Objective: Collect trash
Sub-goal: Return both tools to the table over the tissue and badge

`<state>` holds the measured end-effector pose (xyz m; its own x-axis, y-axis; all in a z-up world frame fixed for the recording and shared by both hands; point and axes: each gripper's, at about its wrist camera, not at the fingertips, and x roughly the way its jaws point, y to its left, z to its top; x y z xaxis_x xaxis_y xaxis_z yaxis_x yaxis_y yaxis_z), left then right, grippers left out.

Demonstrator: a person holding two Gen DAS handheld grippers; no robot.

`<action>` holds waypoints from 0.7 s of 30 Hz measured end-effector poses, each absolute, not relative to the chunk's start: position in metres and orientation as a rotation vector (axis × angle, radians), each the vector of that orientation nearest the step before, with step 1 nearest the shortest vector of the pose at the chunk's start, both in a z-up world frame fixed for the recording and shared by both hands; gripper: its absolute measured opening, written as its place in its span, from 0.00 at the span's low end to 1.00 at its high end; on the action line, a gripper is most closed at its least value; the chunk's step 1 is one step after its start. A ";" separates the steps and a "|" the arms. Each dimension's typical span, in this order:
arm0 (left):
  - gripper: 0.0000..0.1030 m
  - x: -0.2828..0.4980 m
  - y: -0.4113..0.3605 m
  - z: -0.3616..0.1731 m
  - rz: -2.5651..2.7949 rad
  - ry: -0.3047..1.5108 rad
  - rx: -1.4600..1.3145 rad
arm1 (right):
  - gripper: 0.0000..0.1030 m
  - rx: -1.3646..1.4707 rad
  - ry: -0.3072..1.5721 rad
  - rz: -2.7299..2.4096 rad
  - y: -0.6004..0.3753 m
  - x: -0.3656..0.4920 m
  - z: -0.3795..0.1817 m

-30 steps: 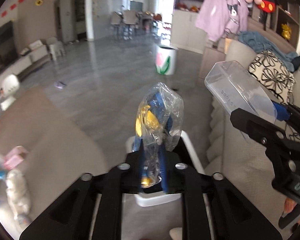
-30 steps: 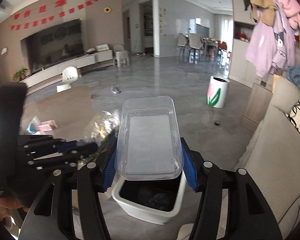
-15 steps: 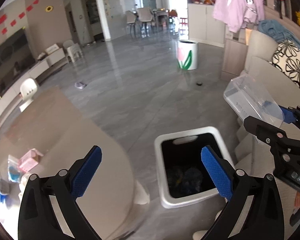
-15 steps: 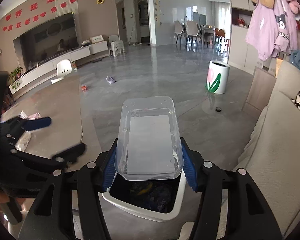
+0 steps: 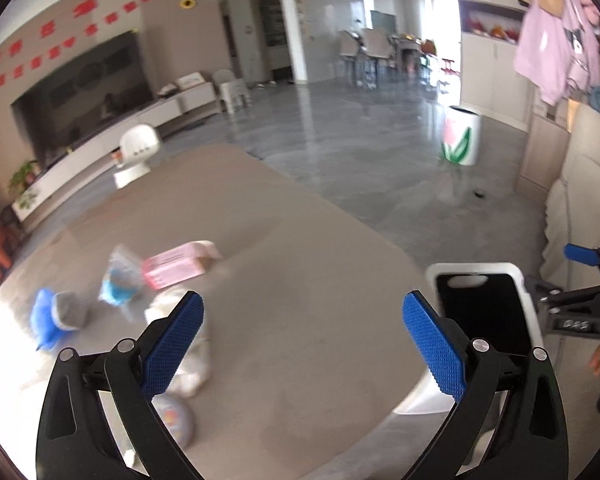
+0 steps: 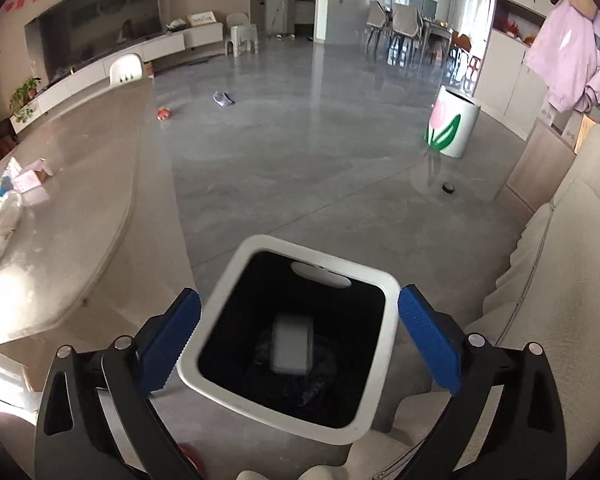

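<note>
A: 2 grippers, both spread wide and gripping nothing. Right gripper (image 6: 299, 334) hangs over the white bin (image 6: 236, 268); the clear plastic container (image 6: 292, 345) lies inside it, directly between the blue pads.

B: And the left gripper (image 5: 303, 344)?

A: Over the table (image 5: 300, 248). Beyond its left pad: white wad (image 5: 162, 312), blue wrapper (image 5: 118, 286), pink box (image 5: 178, 266).

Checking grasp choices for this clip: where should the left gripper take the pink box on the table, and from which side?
Judging from the blurred left wrist view, the pink box lies flat with its long axis across the view. The open left gripper would best come from above and close across the short width near the middle, clear of the blue packet touching its left end.
</note>
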<state>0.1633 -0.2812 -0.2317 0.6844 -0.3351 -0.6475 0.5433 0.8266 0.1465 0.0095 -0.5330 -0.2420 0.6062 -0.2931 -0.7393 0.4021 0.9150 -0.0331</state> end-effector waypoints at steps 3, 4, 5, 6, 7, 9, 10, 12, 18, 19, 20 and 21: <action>0.95 0.165 -0.258 -0.225 -0.467 0.642 0.299 | 0.96 0.115 0.764 -0.362 -0.514 0.009 -0.220; 0.95 0.165 -0.249 -0.222 -0.457 0.637 0.279 | 0.96 0.103 0.733 -0.341 -0.504 0.010 -0.210; 0.95 0.165 -0.242 -0.219 -0.449 0.634 0.264 | 0.96 0.096 0.712 -0.326 -0.498 0.011 -0.201; 0.95 0.164 -0.234 -0.218 -0.443 0.630 0.251 | 0.96 0.089 0.691 -0.309 -0.489 0.012 -0.192; 0.95 0.163 -0.226 -0.216 -0.434 0.624 0.238 | 0.96 0.079 0.671 -0.289 -0.479 0.014 -0.184; 0.95 0.160 -0.211 -0.215 -0.414 0.615 0.225 | 0.96 0.041 0.629 -0.256 -0.457 0.022 -0.168; 0.95 0.160 -0.205 -0.215 -0.409 0.616 0.221 | 0.96 0.031 0.621 -0.245 -0.451 0.024 -0.164; 0.95 0.161 -0.192 -0.218 -0.387 0.630 0.220 | 0.96 0.009 0.606 -0.210 -0.432 0.032 -0.156; 0.95 0.165 -0.157 -0.235 -0.364 0.660 0.189 | 0.96 -0.041 0.589 -0.117 -0.380 0.053 -0.143; 0.95 0.167 -0.151 -0.240 -0.359 0.673 0.178 | 0.96 -0.051 0.591 -0.102 -0.371 0.055 -0.143; 0.95 0.168 -0.147 -0.244 -0.355 0.683 0.171 | 0.96 -0.062 0.591 -0.084 -0.361 0.058 -0.143; 0.95 0.169 -0.143 -0.248 -0.353 0.693 0.163 | 0.96 -0.067 0.591 -0.067 -0.354 0.061 -0.144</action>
